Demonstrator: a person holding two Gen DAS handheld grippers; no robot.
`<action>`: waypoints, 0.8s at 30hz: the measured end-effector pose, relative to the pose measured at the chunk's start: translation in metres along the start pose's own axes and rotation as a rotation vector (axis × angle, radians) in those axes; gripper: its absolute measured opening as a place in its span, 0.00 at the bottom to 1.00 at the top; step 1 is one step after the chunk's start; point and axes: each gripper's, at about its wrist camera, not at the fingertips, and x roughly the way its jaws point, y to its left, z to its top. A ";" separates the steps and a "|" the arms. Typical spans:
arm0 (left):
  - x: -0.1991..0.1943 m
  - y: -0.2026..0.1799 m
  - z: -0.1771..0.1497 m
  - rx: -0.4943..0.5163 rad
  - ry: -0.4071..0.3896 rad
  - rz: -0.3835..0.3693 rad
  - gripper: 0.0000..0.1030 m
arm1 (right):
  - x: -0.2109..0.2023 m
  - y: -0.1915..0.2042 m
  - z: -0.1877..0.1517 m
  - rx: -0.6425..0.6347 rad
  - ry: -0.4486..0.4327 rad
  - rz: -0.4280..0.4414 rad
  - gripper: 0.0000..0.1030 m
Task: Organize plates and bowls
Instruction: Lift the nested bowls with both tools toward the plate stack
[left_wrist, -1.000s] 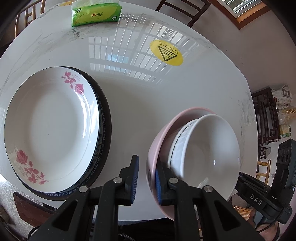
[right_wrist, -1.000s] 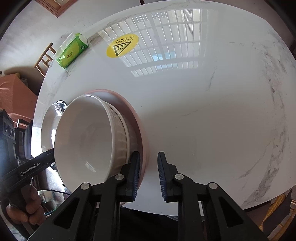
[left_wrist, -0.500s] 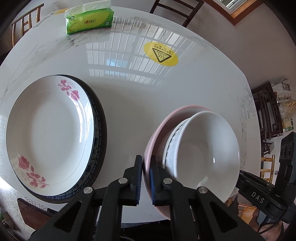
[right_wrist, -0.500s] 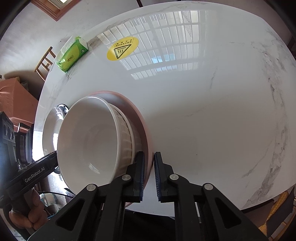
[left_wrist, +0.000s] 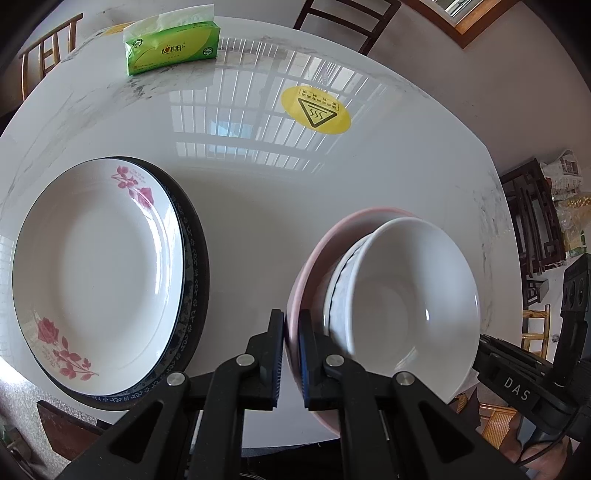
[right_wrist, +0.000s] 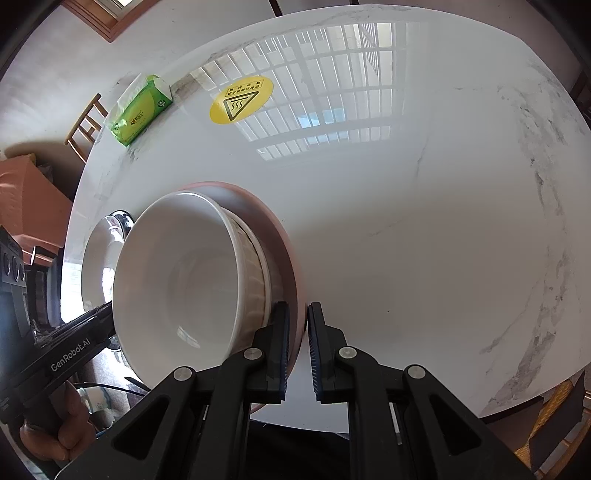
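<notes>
Pink bowl (left_wrist: 314, 258) on table (left_wrist: 258, 192), mouth up, white bowl (left_wrist: 406, 295) nested inside. Left gripper (left_wrist: 291, 354) and right gripper (right_wrist: 296, 350) clamped on opposite rims. Plates (left_wrist: 99, 273) stacked left.

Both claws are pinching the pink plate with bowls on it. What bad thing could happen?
The white bowl sits loose on the pink plate, so a tilt could slide it off. The left gripper and right gripper pinch only the thin rim, which might slip. The flowered plate nearby could get bumped.
</notes>
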 end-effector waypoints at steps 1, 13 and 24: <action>0.000 0.000 0.000 0.001 0.000 0.000 0.05 | 0.000 0.000 0.000 0.001 0.000 0.000 0.12; -0.007 0.000 0.000 0.009 -0.023 -0.004 0.05 | -0.004 0.005 0.004 -0.015 -0.016 -0.007 0.12; -0.022 0.007 -0.001 0.013 -0.050 -0.010 0.05 | -0.017 0.011 0.005 -0.031 -0.037 -0.009 0.12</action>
